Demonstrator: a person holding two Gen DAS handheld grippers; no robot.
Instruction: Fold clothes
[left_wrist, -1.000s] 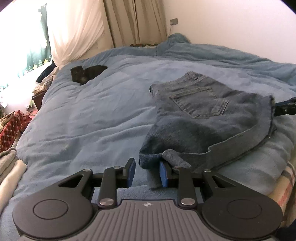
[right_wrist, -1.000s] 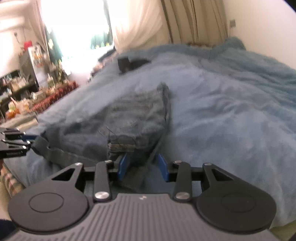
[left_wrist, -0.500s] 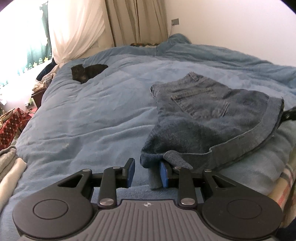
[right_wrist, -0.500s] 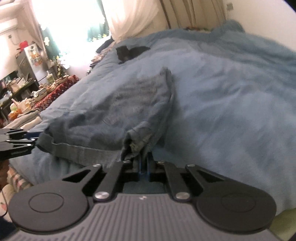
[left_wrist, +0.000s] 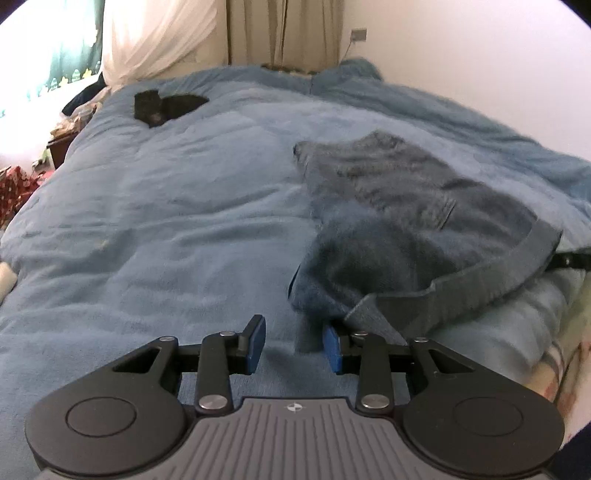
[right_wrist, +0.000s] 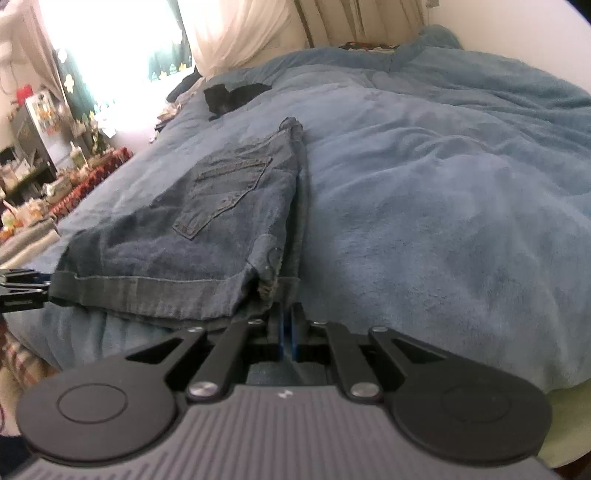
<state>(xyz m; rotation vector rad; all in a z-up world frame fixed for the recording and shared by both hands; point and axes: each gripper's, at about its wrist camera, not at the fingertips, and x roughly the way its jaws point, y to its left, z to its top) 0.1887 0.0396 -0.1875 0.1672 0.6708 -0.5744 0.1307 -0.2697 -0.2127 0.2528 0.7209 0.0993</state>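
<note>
R gripper (right_wrist: 286, 330) pinched shut on hem corner of 1 pair denim shorts (right_wrist: 225, 221); L gripper (left_wrist: 293, 341) jaws apart, just been widening, cloth between but unpressed; shorts lie at near edge of blue blanket (left_wrist: 166, 229); 1 black item (left_wrist: 162, 105) by far-left corner

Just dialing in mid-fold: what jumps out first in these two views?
The denim shorts lie folded on the blue blanket, back pocket up. The right gripper is shut on their near hem corner, while the left gripper stands open at the opposite corner. A small black garment lies near the far edge by the window.
</note>
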